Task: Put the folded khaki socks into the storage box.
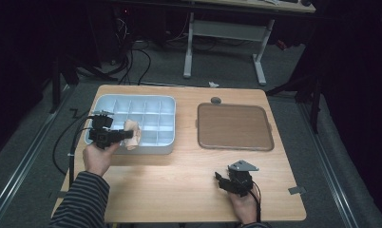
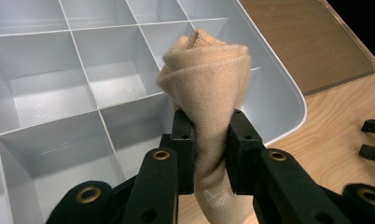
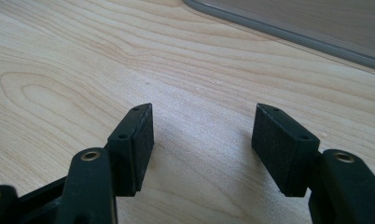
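My left gripper (image 2: 210, 126) is shut on a rolled beige sock (image 2: 209, 84), its two black pads pinching the roll near the lower end. In the high view the left gripper (image 1: 127, 135) holds the sock (image 1: 133, 133) over the near compartments of a pale grey divided organiser box (image 1: 132, 102). The compartments in the left gripper view hold nothing. My right gripper (image 3: 202, 133) stands open just above bare wood, nothing between its pads. In the high view the right gripper (image 1: 219, 179) rests near the table's front edge on the right.
A brown tray (image 1: 234, 126) with a clear rim lies flat at the right of the box; its corner (image 3: 316, 37) shows ahead of the right gripper. A small grey disc (image 1: 215, 100) sits behind the tray. The wooden table (image 1: 179, 175) has free room in front.
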### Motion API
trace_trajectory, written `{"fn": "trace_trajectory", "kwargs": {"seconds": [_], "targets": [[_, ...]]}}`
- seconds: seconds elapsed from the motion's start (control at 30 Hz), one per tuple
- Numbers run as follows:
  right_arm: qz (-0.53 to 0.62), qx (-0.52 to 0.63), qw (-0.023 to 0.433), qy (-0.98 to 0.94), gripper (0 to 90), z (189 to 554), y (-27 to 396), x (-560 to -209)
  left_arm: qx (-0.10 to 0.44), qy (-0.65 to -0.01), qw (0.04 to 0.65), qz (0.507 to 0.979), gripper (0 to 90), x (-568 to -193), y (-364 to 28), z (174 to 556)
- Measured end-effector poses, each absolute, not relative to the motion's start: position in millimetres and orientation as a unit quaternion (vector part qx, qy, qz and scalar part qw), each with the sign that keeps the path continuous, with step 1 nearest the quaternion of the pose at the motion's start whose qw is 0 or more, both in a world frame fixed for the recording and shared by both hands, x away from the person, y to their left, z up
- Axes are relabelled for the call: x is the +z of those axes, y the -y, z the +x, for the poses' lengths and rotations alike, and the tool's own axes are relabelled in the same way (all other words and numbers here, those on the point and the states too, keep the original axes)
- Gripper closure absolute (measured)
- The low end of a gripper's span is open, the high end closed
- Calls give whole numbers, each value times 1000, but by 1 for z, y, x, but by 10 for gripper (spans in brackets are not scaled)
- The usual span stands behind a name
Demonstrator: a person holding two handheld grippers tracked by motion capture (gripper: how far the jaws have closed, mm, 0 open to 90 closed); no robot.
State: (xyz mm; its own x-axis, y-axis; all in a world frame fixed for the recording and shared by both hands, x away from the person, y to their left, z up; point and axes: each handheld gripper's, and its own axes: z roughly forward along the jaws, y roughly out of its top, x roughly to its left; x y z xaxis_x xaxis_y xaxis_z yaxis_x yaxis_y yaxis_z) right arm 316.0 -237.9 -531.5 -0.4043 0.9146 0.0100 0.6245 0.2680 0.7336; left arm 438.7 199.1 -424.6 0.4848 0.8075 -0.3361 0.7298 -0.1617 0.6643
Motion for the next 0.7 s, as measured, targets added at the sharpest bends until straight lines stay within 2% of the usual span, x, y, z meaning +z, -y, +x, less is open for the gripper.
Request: {"fn": "trace_trajectory", "kwargs": {"seconds": [0.7], "targets": [[501,334,218,-768,384,316,237,-532,47,-512,385,766,758,-431,-196,459]]}}
